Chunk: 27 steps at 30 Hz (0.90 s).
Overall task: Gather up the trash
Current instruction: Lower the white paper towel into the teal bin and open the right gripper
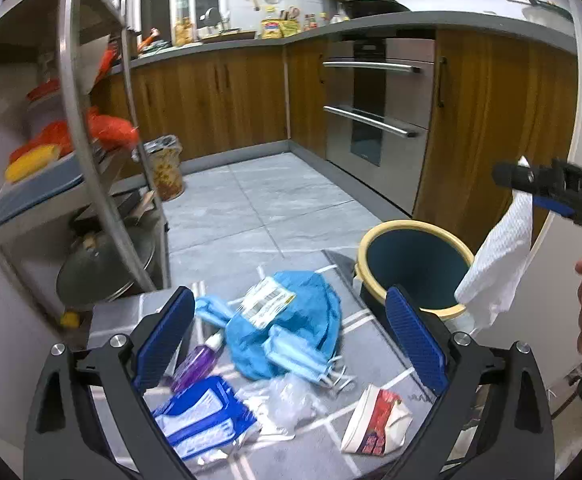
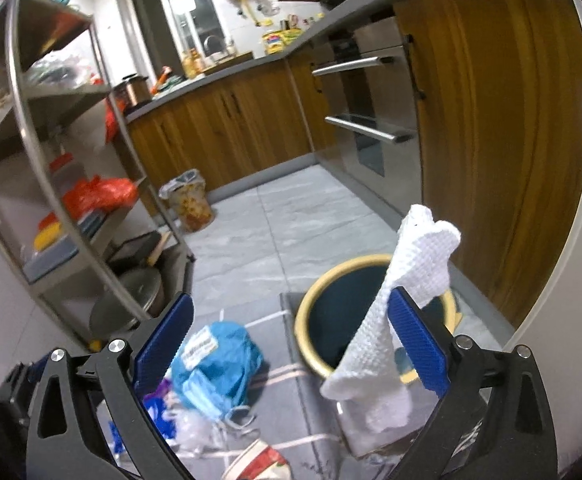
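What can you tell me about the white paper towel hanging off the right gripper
The paper towel is a white, embossed sheet, crumpled and folded lengthwise, with a quilted texture. It hangs draped over one blue-padded finger of the right gripper, whose jaws stand wide open, so it is caught there, not pinched. Its top flops over above the fingertip; its lower end dangles loose. In the right wrist view it hangs in front of the bin, a dark container with a yellow rim.

Paper towel (image 2: 387, 320) hides part of bin (image 2: 323, 312) rim; red-white packet (image 2: 263, 466) cut off by bottom edge.
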Each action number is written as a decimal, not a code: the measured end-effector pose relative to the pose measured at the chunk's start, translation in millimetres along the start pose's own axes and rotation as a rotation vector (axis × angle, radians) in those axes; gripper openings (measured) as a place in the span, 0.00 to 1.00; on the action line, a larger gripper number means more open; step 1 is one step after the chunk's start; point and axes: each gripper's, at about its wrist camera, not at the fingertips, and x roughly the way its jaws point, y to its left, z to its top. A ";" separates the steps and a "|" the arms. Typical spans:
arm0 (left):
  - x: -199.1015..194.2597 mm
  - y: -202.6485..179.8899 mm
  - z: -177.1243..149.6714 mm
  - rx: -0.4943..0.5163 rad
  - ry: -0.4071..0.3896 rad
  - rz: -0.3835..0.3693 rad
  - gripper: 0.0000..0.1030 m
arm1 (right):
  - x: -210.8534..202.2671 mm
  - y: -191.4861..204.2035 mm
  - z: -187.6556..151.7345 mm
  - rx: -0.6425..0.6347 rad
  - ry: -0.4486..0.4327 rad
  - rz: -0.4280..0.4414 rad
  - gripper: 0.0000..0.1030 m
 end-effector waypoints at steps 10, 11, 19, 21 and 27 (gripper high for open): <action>-12.8 31.7 -41.7 -0.006 0.034 0.078 0.93 | 3.9 22.0 -67.5 -0.052 0.084 -0.034 0.94; -11.8 34.8 -45.3 -0.008 0.034 0.087 0.93 | 5.8 24.7 -75.8 -0.056 0.083 -0.044 0.94; -10.8 49.7 -53.5 -0.049 0.043 0.116 0.93 | 40.7 52.6 -144.0 -0.064 0.215 -0.062 0.94; -10.2 47.6 -54.8 -0.029 0.046 0.118 0.93 | 50.8 61.1 -162.5 -0.097 0.261 -0.073 0.94; -6.7 50.2 -58.5 -0.012 0.054 0.115 0.93 | 64.4 87.2 -182.1 -0.236 0.293 -0.066 0.94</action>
